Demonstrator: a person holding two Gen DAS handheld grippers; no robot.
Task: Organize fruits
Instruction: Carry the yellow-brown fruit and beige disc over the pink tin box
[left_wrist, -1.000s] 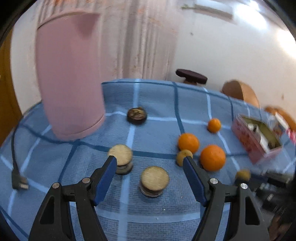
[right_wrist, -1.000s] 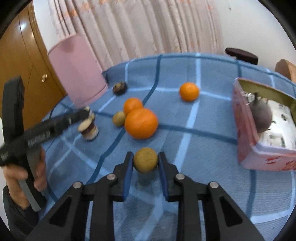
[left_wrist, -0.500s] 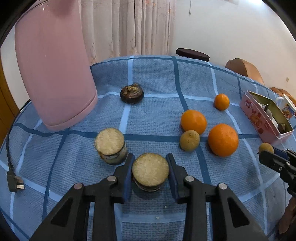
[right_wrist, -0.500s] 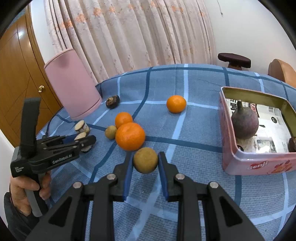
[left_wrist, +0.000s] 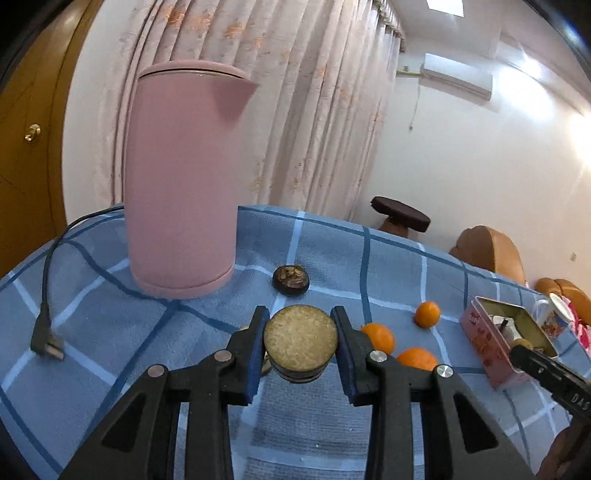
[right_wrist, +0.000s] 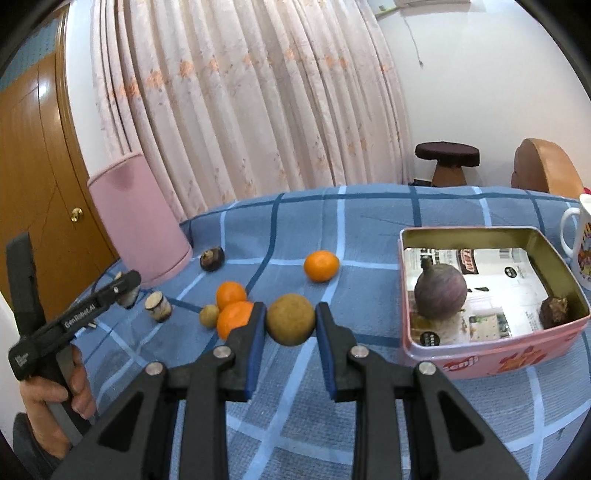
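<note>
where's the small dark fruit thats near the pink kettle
In the left wrist view the small dark fruit sits on the blue checked cloth, just right of the pink kettle base and beyond the left hand-held gripper.

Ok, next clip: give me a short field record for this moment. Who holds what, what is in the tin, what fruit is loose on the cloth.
left gripper: shut on cut sugarcane piece, lifted off the cloth
right gripper: shut on brown round fruit, short of the tin
pink tin: holds purple bulb-shaped fruit and a small dark fruit
loose on blue checked cloth: three oranges, one small brown fruit, dark round fruit, second cane piece
also on table: pink kettle, mug
</note>
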